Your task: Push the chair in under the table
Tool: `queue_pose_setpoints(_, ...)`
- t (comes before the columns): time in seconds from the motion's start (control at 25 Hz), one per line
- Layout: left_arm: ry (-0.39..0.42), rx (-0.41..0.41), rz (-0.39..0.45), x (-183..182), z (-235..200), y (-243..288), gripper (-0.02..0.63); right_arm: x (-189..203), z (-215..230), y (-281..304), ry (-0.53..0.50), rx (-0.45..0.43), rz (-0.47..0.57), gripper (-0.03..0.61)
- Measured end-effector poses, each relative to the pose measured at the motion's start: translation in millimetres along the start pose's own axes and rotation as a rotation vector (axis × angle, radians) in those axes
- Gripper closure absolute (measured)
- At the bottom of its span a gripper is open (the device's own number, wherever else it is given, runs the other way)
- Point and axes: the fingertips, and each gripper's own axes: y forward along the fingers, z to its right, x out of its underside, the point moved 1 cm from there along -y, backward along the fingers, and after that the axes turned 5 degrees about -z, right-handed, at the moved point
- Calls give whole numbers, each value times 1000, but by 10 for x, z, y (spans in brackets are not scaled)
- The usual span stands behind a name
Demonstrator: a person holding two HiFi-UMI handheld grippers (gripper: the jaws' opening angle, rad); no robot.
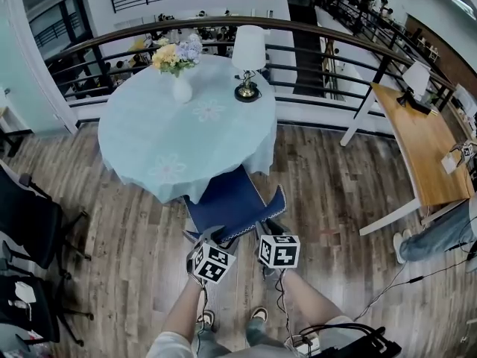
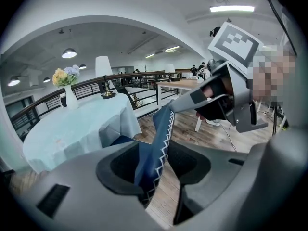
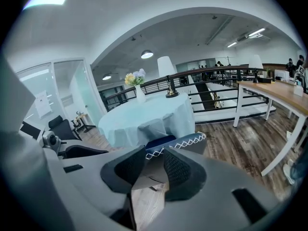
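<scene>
The dark blue padded chair with white zigzag trim [image 1: 227, 198] stands at the six o'clock edge of the round table draped in a pale blue cloth [image 1: 186, 136], its seat front just under the cloth's hem. The left gripper [image 1: 210, 239] and right gripper [image 1: 270, 231] each have their jaws clamped on the backrest's top edge. The push looks part done; next comes a straight, even shove toward twelve o'clock, both sides together.

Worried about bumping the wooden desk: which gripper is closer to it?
Right. The right gripper holds the chair at its back's end toward the wooden desk; the left gripper holds the end farther away.
</scene>
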Motion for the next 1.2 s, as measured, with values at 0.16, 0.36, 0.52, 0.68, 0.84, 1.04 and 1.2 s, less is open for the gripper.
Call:
queue_pose_setpoints(0.16, 6, -3, 2, -18, -21, 4, 425, -24, 2, 22, -8, -15, -4, 457)
queue_pose_setpoints(0.36, -1, 12, -5, -10, 9, 10, 426, -8, 10, -5, -11, -3, 12, 457)
queue_pose_setpoints(0.52, 16, 14, -24, 10, 34, 19, 430, 10, 17, -9, -21, -2, 13, 457)
queue_pose_setpoints(0.68, 79, -4, -59, 23, 38, 44, 446, -1, 22, -11, -12, -7, 29, 457)
queue_pose_setpoints(0.84, 71, -10, -25, 5, 43, -35, 445, 29, 37, -50, 44, -39, 41, 456)
queue_pose_setpoints(1.04, -70, -50, 136, -194, 54, -415, 445, -44, 18, -311, 21, -38, 90, 456)
queue_pose_setpoints(1.2, -173, -60, 253, -275, 180, -788, 445, -6, -102, -577, 27, -46, 111, 456)
